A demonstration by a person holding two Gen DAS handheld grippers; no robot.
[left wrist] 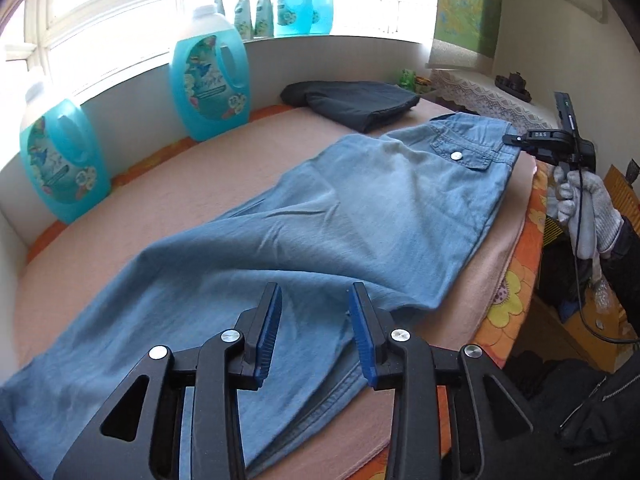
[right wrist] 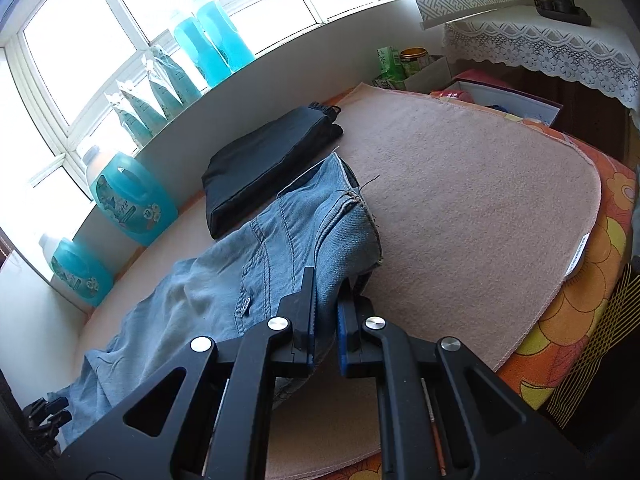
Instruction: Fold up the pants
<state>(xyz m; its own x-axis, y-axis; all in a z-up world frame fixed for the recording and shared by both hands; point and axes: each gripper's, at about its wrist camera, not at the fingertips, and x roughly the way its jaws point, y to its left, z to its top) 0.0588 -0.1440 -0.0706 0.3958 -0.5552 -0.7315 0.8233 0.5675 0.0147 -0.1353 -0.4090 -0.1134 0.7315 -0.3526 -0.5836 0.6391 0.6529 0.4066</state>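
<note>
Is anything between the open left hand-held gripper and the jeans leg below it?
Nothing visible. The left hand-held gripper hangs open directly over the jeans, with only bare denim between its fingers.
</note>
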